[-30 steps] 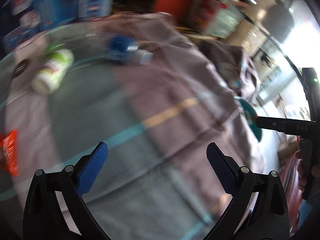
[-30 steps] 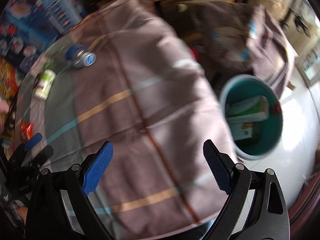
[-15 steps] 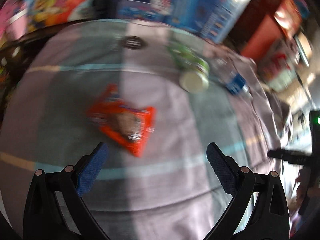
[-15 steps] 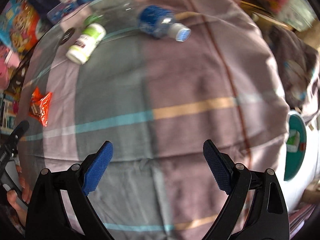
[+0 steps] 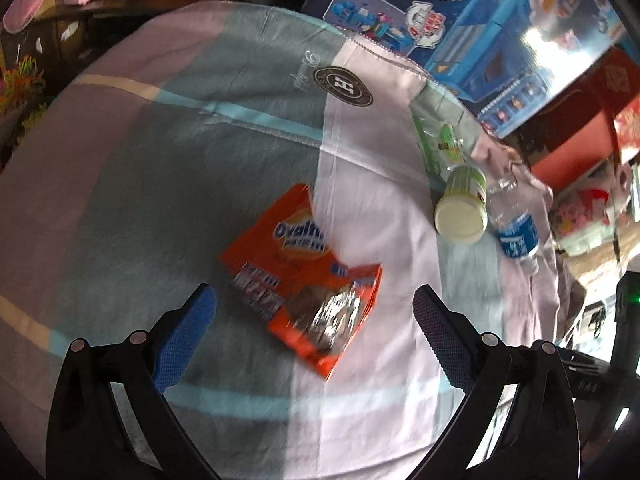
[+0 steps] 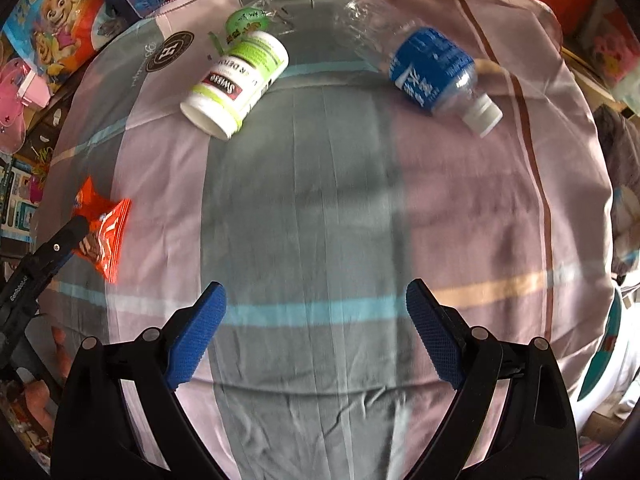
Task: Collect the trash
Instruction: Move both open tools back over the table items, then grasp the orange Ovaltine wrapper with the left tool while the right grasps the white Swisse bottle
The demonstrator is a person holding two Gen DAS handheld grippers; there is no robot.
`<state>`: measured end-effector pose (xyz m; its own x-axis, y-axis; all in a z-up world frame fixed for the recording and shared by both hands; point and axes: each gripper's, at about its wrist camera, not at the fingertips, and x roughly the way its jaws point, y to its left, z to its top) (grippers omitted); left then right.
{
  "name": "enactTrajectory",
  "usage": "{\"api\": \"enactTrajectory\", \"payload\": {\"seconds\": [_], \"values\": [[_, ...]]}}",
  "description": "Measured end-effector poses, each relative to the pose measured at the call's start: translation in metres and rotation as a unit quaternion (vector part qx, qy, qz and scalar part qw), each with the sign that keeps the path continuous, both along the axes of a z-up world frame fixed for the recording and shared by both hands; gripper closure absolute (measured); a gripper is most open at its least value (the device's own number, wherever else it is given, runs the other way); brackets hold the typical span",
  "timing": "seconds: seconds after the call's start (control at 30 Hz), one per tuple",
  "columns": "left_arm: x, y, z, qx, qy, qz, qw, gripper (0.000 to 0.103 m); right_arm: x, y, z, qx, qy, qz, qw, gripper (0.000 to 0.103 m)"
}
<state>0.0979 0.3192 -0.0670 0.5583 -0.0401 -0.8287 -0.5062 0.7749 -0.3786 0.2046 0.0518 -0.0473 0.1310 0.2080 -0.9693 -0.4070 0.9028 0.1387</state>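
Wrapper (image 5: 304,276) looks light, crinkly & slippery w/ left gripper (image 5: 314,312) wide & empty, so you pinch its raised foil edge.

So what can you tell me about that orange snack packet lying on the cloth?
The orange packet is a flat, glossy foil-like sachet printed with a blue and white Ovaltine logo; its lower end looks torn or crumpled, showing silver. It lies flat on the striped tablecloth, straddling a grey and a pale pink panel. The open left gripper hovers with the packet between its fingers. Whether a finger touches it is unclear. The white bottle lies apart from it.
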Motion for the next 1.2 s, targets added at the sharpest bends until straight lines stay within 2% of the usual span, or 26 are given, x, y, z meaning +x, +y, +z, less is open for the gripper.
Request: {"api": "enactTrajectory", "payload": {"seconds": [0.07, 0.17, 0.2, 0.23, 0.43, 0.7, 0.8, 0.87, 1.03, 1.1, 1.13, 1.2], "values": [[0.008, 0.000, -0.002, 0.003, 0.001, -0.003, 1.0000, 0.006, 0.007, 0.002, 0.000, 0.001, -0.002, -0.002, 1.000, 0.016], [0.021, -0.005, -0.005, 0.023, 0.013, -0.019, 0.9995, 0.043, 0.022, 0.006, 0.000, 0.002, -0.005, -0.009, 1.000, 0.016], [0.024, -0.005, -0.006, 0.024, 0.015, -0.024, 0.9993, 0.051, 0.029, 0.007, -0.001, 0.004, -0.003, -0.011, 1.000, 0.016], [0.029, -0.007, -0.006, 0.032, 0.016, -0.031, 0.9989, 0.054, 0.036, 0.008, -0.001, 0.007, -0.002, -0.016, 1.000, 0.016], [0.050, -0.010, 0.001, 0.062, 0.010, -0.065, 0.9960, 0.057, 0.073, 0.021, 0.004, 0.035, 0.010, -0.039, 0.999, 0.016], [0.063, -0.017, 0.003, 0.076, 0.011, -0.093, 0.9927, 0.056, 0.104, 0.073, 0.007, 0.081, 0.012, -0.025, 0.996, 0.016], [0.061, -0.019, 0.000, 0.080, 0.017, -0.096, 0.9920, 0.044, 0.106, 0.089, -0.002, 0.082, 0.023, -0.014, 0.996, 0.018], [0.060, -0.020, -0.003, 0.084, 0.023, -0.094, 0.9917, 0.043, 0.105, 0.096, -0.010, 0.079, 0.031, -0.007, 0.996, 0.023], [0.060, -0.022, -0.005, 0.090, 0.025, -0.093, 0.9913, 0.040, 0.104, 0.102, -0.025, 0.083, 0.049, -0.010, 0.995, 0.025], [0.061, -0.022, -0.005, 0.089, 0.023, -0.090, 0.9917, 0.040, 0.101, 0.099, -0.029, 0.089, 0.050, -0.006, 0.995, 0.047], [0.061, -0.022, -0.004, 0.089, 0.022, -0.088, 0.9919, 0.041, 0.097, 0.099, -0.030, 0.090, 0.049, 0.000, 0.995, 0.050], [0.061, -0.024, -0.004, 0.094, 0.023, -0.086, 0.9916, 0.055, 0.092, 0.097, -0.027, 0.082, 0.029, 0.008, 0.996, 0.050]]}}
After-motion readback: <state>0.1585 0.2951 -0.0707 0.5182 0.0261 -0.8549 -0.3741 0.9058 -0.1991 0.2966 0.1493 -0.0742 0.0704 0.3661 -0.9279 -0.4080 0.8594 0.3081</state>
